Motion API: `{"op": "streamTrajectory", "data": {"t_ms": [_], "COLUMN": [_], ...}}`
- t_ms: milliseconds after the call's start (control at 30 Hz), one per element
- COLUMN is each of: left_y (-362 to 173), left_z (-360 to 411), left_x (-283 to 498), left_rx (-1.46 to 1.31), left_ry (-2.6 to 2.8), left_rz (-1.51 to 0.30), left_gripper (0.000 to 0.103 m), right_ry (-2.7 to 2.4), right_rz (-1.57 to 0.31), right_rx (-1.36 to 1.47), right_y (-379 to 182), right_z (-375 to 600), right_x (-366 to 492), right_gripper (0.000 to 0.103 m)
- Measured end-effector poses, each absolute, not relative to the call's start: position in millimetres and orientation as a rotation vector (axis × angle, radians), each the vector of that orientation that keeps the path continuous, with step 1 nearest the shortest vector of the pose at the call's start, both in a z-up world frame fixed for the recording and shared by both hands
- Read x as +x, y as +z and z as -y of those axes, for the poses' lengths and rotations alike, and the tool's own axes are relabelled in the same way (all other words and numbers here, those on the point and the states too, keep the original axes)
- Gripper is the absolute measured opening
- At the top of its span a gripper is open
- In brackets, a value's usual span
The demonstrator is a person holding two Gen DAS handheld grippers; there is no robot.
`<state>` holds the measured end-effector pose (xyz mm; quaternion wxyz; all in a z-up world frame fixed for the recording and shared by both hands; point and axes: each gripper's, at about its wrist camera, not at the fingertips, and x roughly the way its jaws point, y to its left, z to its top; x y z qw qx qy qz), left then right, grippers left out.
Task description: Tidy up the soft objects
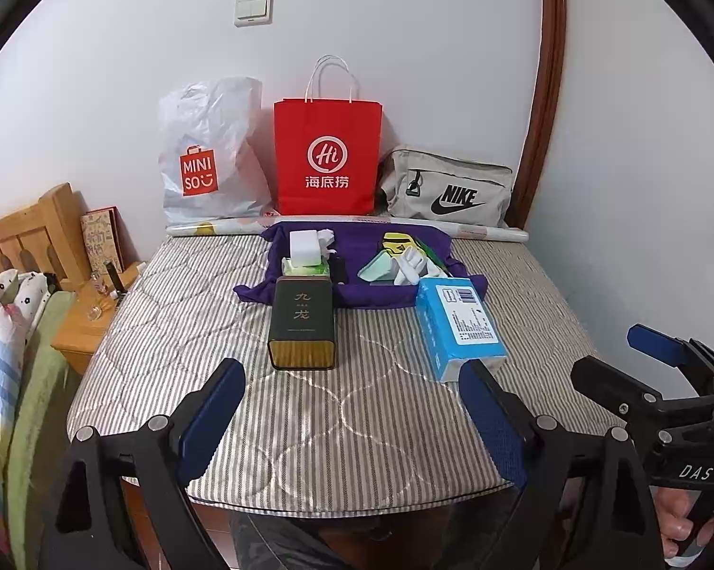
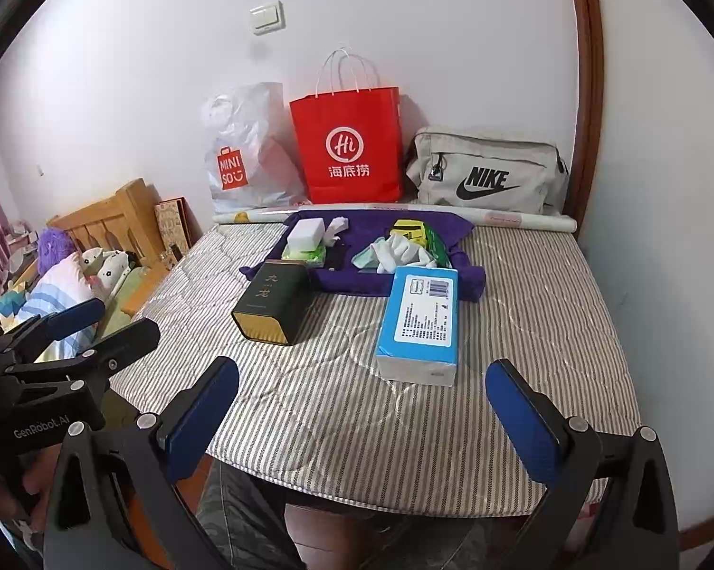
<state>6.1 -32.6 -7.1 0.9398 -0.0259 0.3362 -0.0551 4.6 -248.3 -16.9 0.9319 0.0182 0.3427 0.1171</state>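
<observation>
A purple cloth point(image 1: 357, 292) point(image 2: 380, 280) lies at the back of the striped mattress. On it sit a white sponge block point(image 1: 304, 246) point(image 2: 304, 232), a green tissue pack point(image 1: 304, 267) point(image 2: 304, 252), white socks point(image 1: 411, 268) point(image 2: 399, 251) and a yellow-green packet point(image 1: 397, 242) point(image 2: 411, 230). A blue tissue pack point(image 1: 459, 327) point(image 2: 421, 323) and a dark tin box point(image 1: 303, 325) point(image 2: 273, 301) lie nearer me. My left gripper point(image 1: 352, 422) and right gripper point(image 2: 364, 420) are both open and empty above the front of the mattress.
A Miniso plastic bag point(image 1: 209, 156) point(image 2: 245, 152), a red paper bag point(image 1: 326, 156) point(image 2: 349, 147) and a grey Nike bag point(image 1: 447, 190) point(image 2: 490, 171) stand against the wall. A paper roll point(image 1: 490, 232) lies before them. A wooden bed with pillows point(image 2: 67, 280) is at the left.
</observation>
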Motion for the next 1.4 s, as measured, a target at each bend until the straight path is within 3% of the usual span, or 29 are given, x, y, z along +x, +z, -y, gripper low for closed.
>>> {"op": "streamTrajectory", "data": {"t_ms": [1400], "left_y": [-7.4], "left_z": [37.0], "left_x": [-2.7], "left_rx": [-0.045], "left_ry": [-0.124], "left_rz": [-0.694], "left_gripper": [0.091], "right_ry": [0.249], "right_rz": [-0.681], "right_rx": [0.041], "right_y": [-9.5], "right_z": [249.3], "right_x": [-6.5], "right_gripper": [0.102]}}
